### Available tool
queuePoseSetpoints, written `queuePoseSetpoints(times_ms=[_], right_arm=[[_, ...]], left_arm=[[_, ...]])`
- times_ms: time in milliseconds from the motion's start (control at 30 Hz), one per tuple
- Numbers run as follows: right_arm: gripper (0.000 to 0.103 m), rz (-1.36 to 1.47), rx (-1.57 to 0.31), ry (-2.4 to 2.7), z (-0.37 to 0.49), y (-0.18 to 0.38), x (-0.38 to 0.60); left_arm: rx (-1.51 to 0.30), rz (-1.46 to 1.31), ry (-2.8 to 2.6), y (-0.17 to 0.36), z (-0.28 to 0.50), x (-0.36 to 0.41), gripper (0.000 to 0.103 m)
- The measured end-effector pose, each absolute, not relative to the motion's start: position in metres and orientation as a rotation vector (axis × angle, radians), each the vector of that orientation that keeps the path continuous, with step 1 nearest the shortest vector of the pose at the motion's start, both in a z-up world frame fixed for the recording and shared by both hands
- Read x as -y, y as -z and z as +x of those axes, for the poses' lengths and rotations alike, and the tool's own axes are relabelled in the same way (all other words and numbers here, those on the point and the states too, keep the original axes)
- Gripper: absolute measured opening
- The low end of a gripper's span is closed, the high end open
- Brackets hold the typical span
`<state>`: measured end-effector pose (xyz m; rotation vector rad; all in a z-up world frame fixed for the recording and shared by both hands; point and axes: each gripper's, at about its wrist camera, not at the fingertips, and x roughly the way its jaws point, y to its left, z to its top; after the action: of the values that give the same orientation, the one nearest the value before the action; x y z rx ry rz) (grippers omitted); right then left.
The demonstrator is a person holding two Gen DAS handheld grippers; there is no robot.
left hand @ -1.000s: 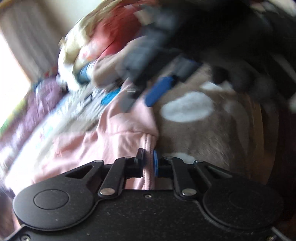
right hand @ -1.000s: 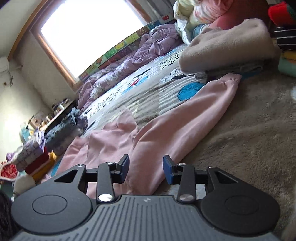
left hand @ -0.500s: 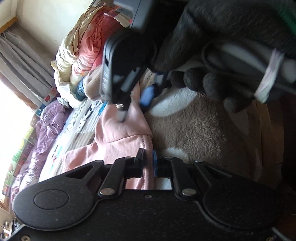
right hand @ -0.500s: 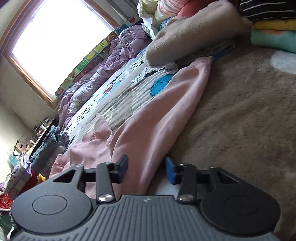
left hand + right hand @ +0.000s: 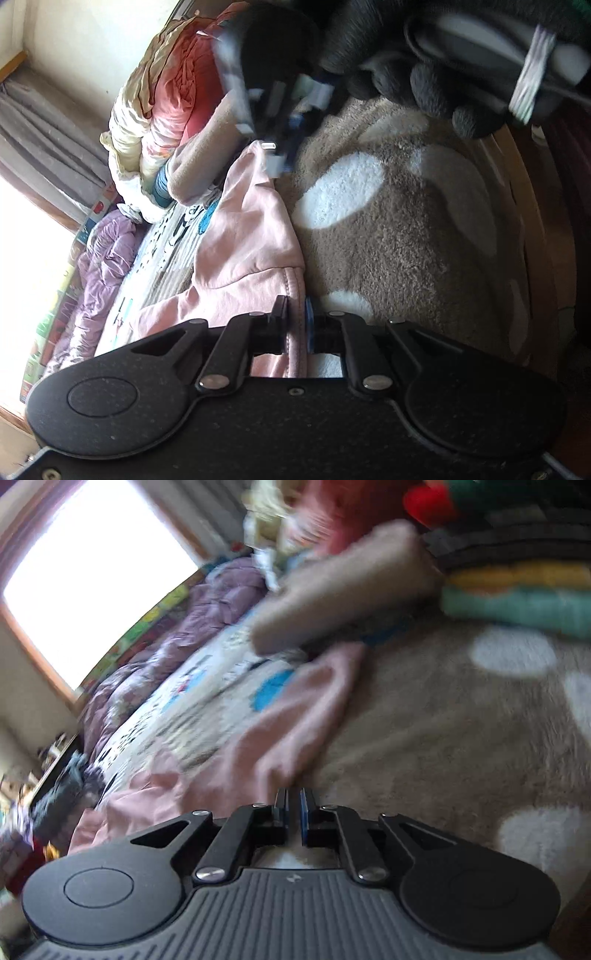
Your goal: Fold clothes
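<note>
A pink garment [image 5: 243, 236] lies on a brown fleece blanket with white spots [image 5: 406, 236]. My left gripper [image 5: 296, 321] is shut on the garment's ribbed edge, low on the bed. In the left wrist view the right gripper [image 5: 275, 155] shows blurred at the garment's far sleeve, held by a dark-gloved hand [image 5: 443, 81]. In the right wrist view the right gripper [image 5: 292, 805] has its jaws closed on the pink sleeve [image 5: 295, 731], which runs away toward a folded beige blanket [image 5: 343, 590]. That view is motion-blurred.
A pile of red, cream and pink bedding [image 5: 162, 96] sits at the far end. A purple quilt [image 5: 177, 627] lies along the window side, over a cartoon-print sheet [image 5: 207, 686]. Stacked folded clothes [image 5: 517, 594] stand at the right. A bed frame edge [image 5: 532, 221] runs right.
My right gripper has closed on the pink sleeve, having been open over it before. It moved along the sleeve. My left gripper kept its hold on the garment edge.
</note>
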<state>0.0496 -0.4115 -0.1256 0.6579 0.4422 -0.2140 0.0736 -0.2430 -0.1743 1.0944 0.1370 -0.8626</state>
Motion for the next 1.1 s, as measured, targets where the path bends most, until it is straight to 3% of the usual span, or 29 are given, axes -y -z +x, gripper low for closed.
queuePoseSetpoints(times_ms=[133,267,600,700,833,933,1100], right_arm=[[0.010,0.475,-0.445,0.011,0.064,0.109,0.375],[0.007,0.356,-0.678,-0.025,0.089,0.132,0.363],[0.010,0.267,-0.666,0.059,0.077,0.126,0.356],[0.007,0.259,-0.666,0.100,0.066,0.125,0.360],[0.016,0.219,-0.629,0.162,0.052,0.116,0.358],[0.016,0.177,-0.555,0.134,0.044,0.103,0.347],[0.016,0.087,-0.524,0.028,0.054,0.099,0.316]], left_arm=[[-0.136,1.103,0.853,0.176,0.070,0.242,0.007],[-0.137,1.110,0.849,0.179,0.067,0.244,0.007],[-0.102,1.093,0.834,0.180,0.056,0.241,0.006],[-0.148,1.014,0.893,0.164,0.053,0.230,0.008],[-0.200,0.875,0.975,0.130,0.050,0.201,0.013],[-0.223,0.751,0.904,0.108,0.062,0.175,0.013],[-0.332,0.557,0.744,0.107,0.102,0.147,0.013]])
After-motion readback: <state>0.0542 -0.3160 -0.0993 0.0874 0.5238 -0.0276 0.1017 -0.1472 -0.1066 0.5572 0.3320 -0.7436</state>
